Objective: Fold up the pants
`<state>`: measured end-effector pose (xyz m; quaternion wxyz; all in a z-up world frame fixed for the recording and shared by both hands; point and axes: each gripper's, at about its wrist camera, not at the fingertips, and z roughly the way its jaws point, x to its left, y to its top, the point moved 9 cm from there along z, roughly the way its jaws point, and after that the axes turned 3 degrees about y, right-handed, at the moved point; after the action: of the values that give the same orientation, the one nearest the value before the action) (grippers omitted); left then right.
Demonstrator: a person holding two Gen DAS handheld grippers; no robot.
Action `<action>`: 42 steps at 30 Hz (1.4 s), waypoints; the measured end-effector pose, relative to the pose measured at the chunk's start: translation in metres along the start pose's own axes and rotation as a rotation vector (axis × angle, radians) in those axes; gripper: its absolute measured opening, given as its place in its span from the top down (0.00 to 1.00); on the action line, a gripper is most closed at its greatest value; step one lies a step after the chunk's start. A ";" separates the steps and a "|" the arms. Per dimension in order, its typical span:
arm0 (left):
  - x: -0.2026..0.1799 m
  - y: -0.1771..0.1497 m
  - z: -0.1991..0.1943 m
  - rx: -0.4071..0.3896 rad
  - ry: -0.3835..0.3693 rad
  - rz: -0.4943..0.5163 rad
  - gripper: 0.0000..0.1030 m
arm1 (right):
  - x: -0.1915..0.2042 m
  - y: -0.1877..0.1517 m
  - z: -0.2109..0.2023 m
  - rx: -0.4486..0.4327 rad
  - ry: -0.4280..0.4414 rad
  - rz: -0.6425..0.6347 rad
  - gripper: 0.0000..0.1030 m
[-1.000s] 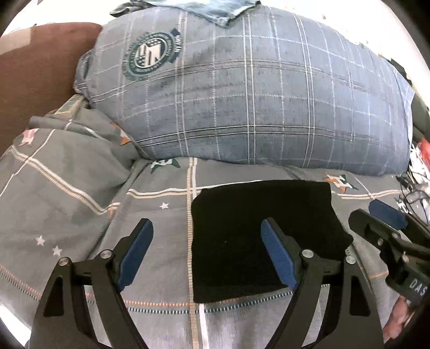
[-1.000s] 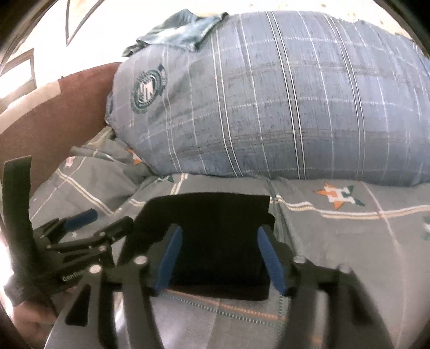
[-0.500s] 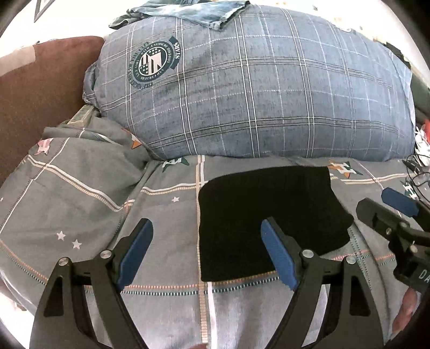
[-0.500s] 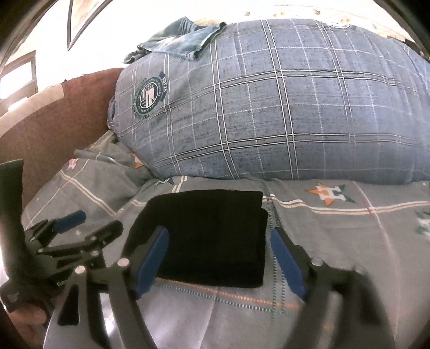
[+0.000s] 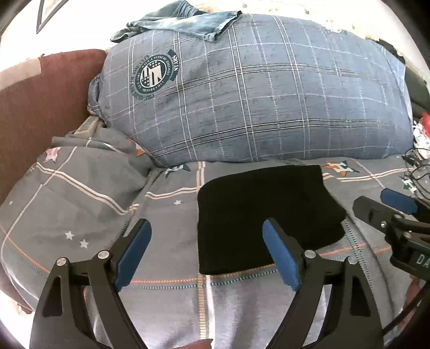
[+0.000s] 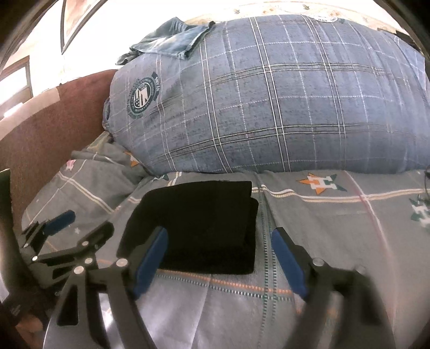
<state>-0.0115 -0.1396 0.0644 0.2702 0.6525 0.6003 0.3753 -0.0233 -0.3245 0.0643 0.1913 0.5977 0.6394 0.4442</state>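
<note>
Grey star-patterned bedsheet [image 5: 80, 204] carries the black folded pants [image 5: 258, 214], a flat rectangle (long axis running left-right) near the blue plaid pillow [image 5: 255, 94]. Left gripper [image 5: 207, 252] and right gripper [image 6: 219, 257] gape wide, empty.

A bed is covered by a grey sheet [image 5: 80, 193] printed with stars and pale stripes. A large blue plaid pillow [image 5: 258, 99] with a round crest is propped at its head, and a denim garment [image 5: 185, 22] is draped over it. A brown headboard [image 5: 35, 107] is seen at the left. A bright white wall [image 6: 88, 35] with a framed picture [image 6: 75, 16] is lit by daylight.
</note>
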 end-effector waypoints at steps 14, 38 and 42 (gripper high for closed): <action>0.002 -0.001 0.003 0.019 -0.043 -0.045 0.17 | 0.008 -0.002 0.003 0.010 -0.001 -0.022 0.21; 0.001 -0.007 0.016 0.054 -0.068 -0.056 0.17 | 0.008 -0.009 0.015 0.044 0.003 -0.008 0.21; -0.001 -0.007 0.017 0.059 -0.069 -0.056 0.17 | 0.008 -0.010 0.016 0.049 0.005 -0.006 0.21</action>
<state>-0.0020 -0.1380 0.0488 0.2817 0.6557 0.6195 0.3271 -0.0182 -0.3108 0.0505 0.1765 0.5993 0.6522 0.4294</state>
